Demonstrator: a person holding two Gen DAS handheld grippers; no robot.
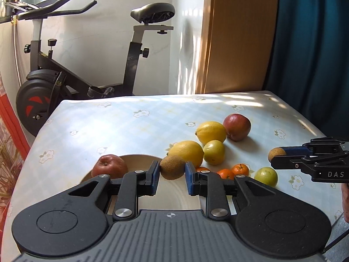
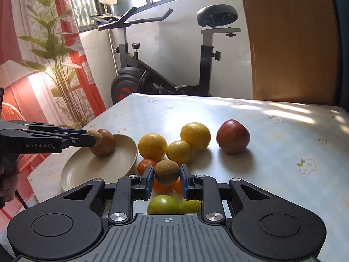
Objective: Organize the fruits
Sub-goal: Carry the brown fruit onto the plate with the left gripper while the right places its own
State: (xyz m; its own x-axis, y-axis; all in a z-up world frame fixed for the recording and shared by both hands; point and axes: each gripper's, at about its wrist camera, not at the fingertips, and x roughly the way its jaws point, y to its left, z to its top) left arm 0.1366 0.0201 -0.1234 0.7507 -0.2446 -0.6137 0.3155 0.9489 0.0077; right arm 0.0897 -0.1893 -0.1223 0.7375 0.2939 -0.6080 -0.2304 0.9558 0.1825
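Note:
My left gripper (image 1: 171,175) is shut on a brown kiwi (image 1: 172,167) and holds it over the beige plate (image 1: 139,159). A red apple (image 1: 109,166) lies in that plate. My right gripper (image 2: 166,180) is shut on a second brown kiwi (image 2: 166,172), held above the fruit pile. On the table lie two lemons (image 2: 195,136), a yellow-green fruit (image 2: 178,152), a second red apple (image 2: 233,136), small tangerines (image 2: 145,166) and green fruits (image 2: 163,204). The left gripper also shows in the right wrist view (image 2: 96,138), over the plate (image 2: 87,170).
The table has a pale floral cloth (image 1: 130,120). An exercise bike (image 1: 54,65) stands behind the table's far edge. A wooden door (image 1: 235,35) and a blue curtain (image 1: 312,43) are at the back right. A plant (image 2: 54,43) stands at the left.

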